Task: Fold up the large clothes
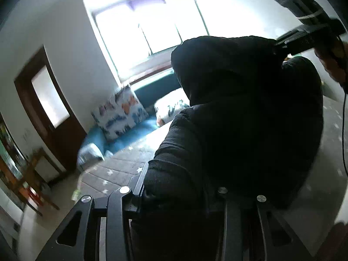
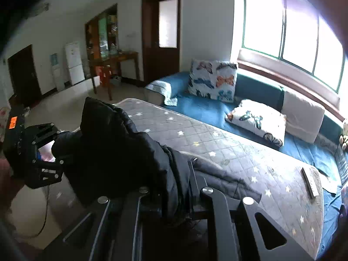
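Note:
A black padded jacket (image 1: 239, 113) hangs bunched between my two grippers, held up over the grey star-patterned quilt (image 2: 217, 143) on the bed. In the left wrist view, thick black fabric fills the gap between the fingers of my left gripper (image 1: 180, 187), which is shut on it. The right gripper (image 1: 289, 43) shows at the top right, clamped on the jacket's other end. In the right wrist view, my right gripper (image 2: 174, 191) is shut on a fold of the jacket (image 2: 121, 148). The left gripper (image 2: 54, 150) holds the far end at the left.
A blue daybed (image 2: 206, 106) with butterfly pillows (image 2: 213, 80) runs under the window beyond the bed. A remote control (image 2: 310, 182) lies on the quilt near its right end. A dark door (image 2: 161, 32), a wooden table (image 2: 117, 63) and a white fridge (image 2: 74, 63) stand along the far wall.

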`<state>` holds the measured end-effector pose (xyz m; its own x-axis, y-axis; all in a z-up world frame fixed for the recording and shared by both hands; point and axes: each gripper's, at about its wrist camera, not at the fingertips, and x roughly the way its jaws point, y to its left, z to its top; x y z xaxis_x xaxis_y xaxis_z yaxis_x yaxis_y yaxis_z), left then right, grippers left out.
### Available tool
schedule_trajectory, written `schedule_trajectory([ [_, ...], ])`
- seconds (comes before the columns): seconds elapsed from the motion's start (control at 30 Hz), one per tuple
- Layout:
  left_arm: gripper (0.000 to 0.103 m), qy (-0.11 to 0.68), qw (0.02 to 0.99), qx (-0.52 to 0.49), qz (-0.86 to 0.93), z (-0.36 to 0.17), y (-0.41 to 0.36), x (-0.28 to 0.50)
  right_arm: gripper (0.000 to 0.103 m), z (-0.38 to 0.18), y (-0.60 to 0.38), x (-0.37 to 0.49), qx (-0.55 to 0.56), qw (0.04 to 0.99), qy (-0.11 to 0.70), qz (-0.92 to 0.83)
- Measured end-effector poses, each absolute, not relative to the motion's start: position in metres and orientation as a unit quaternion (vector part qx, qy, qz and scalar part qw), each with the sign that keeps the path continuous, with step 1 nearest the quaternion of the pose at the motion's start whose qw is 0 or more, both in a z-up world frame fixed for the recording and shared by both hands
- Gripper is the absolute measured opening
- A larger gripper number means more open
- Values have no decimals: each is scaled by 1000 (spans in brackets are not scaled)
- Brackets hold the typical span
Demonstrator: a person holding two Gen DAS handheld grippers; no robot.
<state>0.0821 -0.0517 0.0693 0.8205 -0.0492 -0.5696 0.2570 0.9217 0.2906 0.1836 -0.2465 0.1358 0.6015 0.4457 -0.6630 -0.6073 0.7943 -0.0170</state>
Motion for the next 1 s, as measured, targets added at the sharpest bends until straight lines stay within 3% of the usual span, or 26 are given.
schedule_trajectory([
  [0.4,42,415,896,130,-90,-2,-30,260,18,46,-232,326,-57,866,433,243],
  [0.57,56,443,885,119,-84,-31,-22,289,19,-2,-238,357,-15,843,487,226],
  [0.73,67,455,877,134,-72,-48,-26,303,26,-40,-257,367,37,828,521,205],
  [1.0,83,495,860,98,-76,-80,-11,344,31,-56,-281,380,113,818,531,189],
])
